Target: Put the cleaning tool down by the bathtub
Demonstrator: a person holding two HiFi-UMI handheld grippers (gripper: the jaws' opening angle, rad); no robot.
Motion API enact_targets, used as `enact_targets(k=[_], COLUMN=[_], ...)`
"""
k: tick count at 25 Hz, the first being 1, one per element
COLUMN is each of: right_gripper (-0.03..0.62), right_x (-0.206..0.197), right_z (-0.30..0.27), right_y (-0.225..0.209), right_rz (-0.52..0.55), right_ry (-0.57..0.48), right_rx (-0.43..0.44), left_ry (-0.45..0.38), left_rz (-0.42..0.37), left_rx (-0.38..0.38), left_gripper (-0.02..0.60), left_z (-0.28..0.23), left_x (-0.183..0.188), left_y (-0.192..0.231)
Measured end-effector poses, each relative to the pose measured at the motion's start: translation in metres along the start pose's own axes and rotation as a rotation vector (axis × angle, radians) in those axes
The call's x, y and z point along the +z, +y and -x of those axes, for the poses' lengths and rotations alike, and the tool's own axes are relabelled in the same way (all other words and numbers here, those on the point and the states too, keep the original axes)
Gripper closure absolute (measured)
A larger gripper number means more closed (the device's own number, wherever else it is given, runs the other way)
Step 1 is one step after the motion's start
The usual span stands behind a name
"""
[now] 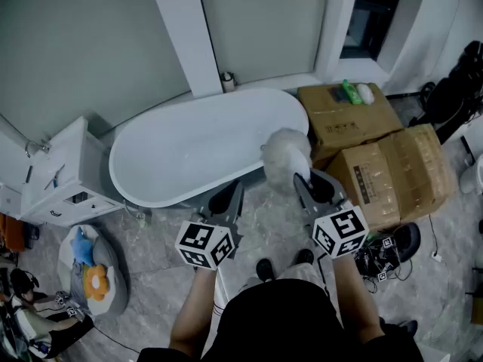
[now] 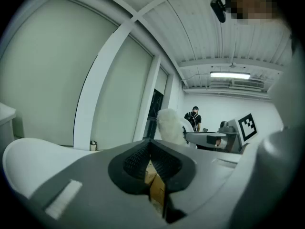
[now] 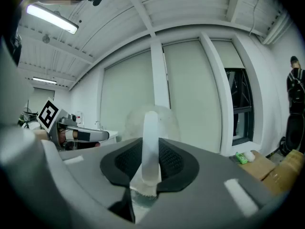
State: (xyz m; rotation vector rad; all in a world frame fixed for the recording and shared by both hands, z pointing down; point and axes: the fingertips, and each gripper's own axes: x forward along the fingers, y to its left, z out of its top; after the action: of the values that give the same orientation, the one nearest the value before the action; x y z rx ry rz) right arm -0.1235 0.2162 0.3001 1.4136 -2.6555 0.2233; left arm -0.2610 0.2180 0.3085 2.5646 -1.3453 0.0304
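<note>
The white oval bathtub (image 1: 226, 100) lies ahead of me by the window wall. The cleaning tool is a fluffy white duster (image 1: 285, 155) on a pale translucent handle (image 3: 150, 142); its head hangs over the tub's right end. My right gripper (image 1: 303, 181) is shut on that handle, which stands upright between the pads (image 3: 172, 162). The duster head (image 2: 170, 125) also shows in the left gripper view, to the right of the left jaws. My left gripper (image 1: 229, 200) is held near the tub's front edge, left of the right one, shut with nothing in it (image 2: 151, 159).
Two cardboard boxes (image 1: 392, 164) (image 1: 343, 115) stand right of the tub; a green bottle (image 1: 352, 91) lies on the far one. A white cabinet (image 1: 56, 176) stands left. Plush toys (image 1: 90, 266) lie on the floor at the left. Cables and shoes (image 1: 385, 251) lie at the right.
</note>
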Motion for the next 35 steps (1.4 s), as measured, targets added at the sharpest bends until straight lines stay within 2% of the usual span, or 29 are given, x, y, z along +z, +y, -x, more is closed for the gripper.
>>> enact_targets(k=[6, 12, 16, 22, 35], right_gripper=[0.503, 0.503, 0.503, 0.503, 0.503], right_x=[-0.002, -0.005, -0.008, -0.012, -0.015], right_z=[0.005, 0.012, 0.014, 0.018, -0.006], right_y=[-0.003, -0.001, 0.007, 0.007, -0.041], right_rz=[0.012, -0.031, -0.005, -0.023, -0.031], right_ry=[-0.018, -0.029, -0.012, -0.010, -0.004], right_rx=[-0.008, 0.009, 0.015, 0.010, 0.001], left_ry=[-0.009, 0.002, 0.007, 0.022, 0.038], left_rz=[-0.014, -0.024, -0.023, -0.009, 0.007], left_rx=[0.017, -0.005, -0.013, -0.008, 0.015], left_gripper=[0.584, 0.583, 0.583, 0.584, 0.583], left_z=[0.006, 0.004, 0.008, 0.009, -0.037], left_x=[-0.004, -0.004, -0.007, -0.014, -0.015], left_y=[0.001, -0.007, -0.010, -0.008, 0.002])
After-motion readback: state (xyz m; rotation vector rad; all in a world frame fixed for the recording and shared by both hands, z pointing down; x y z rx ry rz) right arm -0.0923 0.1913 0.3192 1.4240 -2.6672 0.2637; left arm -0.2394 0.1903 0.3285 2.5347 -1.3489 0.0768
